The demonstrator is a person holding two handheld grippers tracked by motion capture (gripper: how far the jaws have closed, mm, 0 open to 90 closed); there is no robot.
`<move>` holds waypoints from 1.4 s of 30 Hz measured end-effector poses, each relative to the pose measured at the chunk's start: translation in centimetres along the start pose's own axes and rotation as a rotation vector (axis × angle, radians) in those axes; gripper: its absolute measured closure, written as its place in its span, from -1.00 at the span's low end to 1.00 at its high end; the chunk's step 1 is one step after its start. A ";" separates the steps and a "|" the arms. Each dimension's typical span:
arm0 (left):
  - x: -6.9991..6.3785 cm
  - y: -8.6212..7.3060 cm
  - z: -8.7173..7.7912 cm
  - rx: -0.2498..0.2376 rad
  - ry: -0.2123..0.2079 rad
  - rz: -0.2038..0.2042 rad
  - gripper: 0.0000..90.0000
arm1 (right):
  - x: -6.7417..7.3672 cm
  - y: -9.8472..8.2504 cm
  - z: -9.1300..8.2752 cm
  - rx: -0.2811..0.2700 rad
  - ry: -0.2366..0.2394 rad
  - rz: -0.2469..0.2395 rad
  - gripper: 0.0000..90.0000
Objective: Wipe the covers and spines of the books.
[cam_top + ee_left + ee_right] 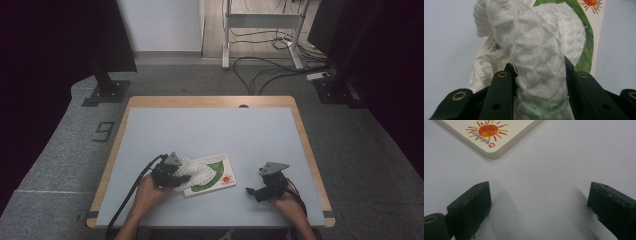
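Grey-blue tabletop [210,135] with a wooden rim is carrying the work, dark floor and loose cables lying beyond it. From the high view, I am holding the left gripper [175,175] over a white cloth [196,171] bunched on a picture book [220,176]; the right gripper [256,191] is waiting apart on bare table. Through the left gripper view, the jaws are clamping a fold of the cloth [536,57], which is draping over the book [590,35]. Through the right gripper view, the right gripper [539,202] is standing wide apart and empty, the book's corner [495,138] lying ahead. I judge the grasp made and the wiping or removal as remaining.
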State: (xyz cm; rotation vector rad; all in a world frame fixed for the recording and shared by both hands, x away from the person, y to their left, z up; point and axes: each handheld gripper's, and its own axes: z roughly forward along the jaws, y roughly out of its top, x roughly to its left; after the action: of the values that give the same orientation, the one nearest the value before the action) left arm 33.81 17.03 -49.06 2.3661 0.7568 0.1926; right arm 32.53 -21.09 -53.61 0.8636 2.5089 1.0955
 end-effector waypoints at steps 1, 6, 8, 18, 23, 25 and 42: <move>-0.2 -0.1 0.0 -0.002 0.002 -0.001 0.45 | 0.0 0.0 0.0 0.000 0.000 0.000 -0.90; -1.0 -0.4 -0.2 0.000 0.002 0.007 0.45 | 0.0 0.0 0.0 0.000 0.000 0.000 -0.90; -1.4 -0.6 -0.3 0.002 0.003 0.012 0.44 | 0.0 0.0 0.0 0.000 0.001 0.001 -0.90; -2.2 -1.0 -0.6 0.009 -0.005 0.010 0.42 | 0.0 0.0 0.0 0.000 0.001 0.001 -0.90; -2.3 -0.5 -0.1 0.013 0.005 0.016 0.43 | 0.0 0.0 0.0 0.000 0.001 0.002 -0.90; -2.4 -0.2 0.2 0.011 -0.001 0.022 0.43 | 0.0 0.0 0.0 0.000 0.000 0.003 -0.90; -3.4 3.1 3.3 0.001 -0.046 0.055 0.44 | 0.0 0.0 0.0 0.000 0.001 0.002 -0.90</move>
State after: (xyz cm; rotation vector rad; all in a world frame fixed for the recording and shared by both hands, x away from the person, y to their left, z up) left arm 33.51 11.46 -49.56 2.3862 0.6703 0.1603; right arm 32.55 -21.10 -53.61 0.8654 2.5095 1.0966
